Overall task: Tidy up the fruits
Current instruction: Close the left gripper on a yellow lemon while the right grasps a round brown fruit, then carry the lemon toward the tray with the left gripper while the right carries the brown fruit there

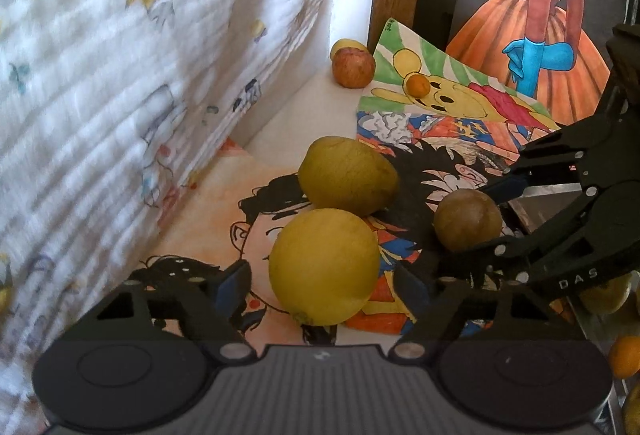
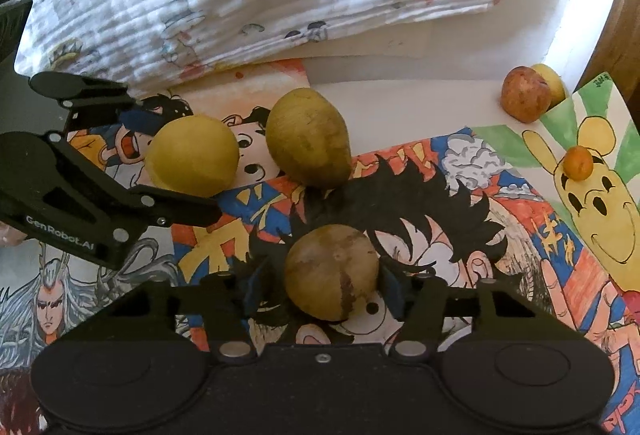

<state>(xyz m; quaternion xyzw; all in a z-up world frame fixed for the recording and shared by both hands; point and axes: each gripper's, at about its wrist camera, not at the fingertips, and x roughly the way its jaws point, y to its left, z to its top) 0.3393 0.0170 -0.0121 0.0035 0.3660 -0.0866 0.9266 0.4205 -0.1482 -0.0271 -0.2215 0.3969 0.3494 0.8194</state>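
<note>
I found the sorting barely begun. My left gripper [image 1: 320,283] stood apart, straddling a yellow lemon [image 1: 323,267] without visible contact. My right gripper [image 2: 324,283] was likewise apart around a brownish fruit [image 2: 332,271] (contact unclear). A second lemon [image 2: 308,137] lay mid-surface; an apple [image 2: 524,93] and small orange fruit [image 2: 578,162] sat loose toward the table's [image 2: 400,99] far right corner.

Both tools are matte black: the left gripper [image 1: 320,283] shows blue finger pads [image 1: 232,285], silver screws and a ribbed grey body; the right gripper [image 2: 320,285] matches, and white "GenRobot.AI" lettering marks the left one's arm.
</note>
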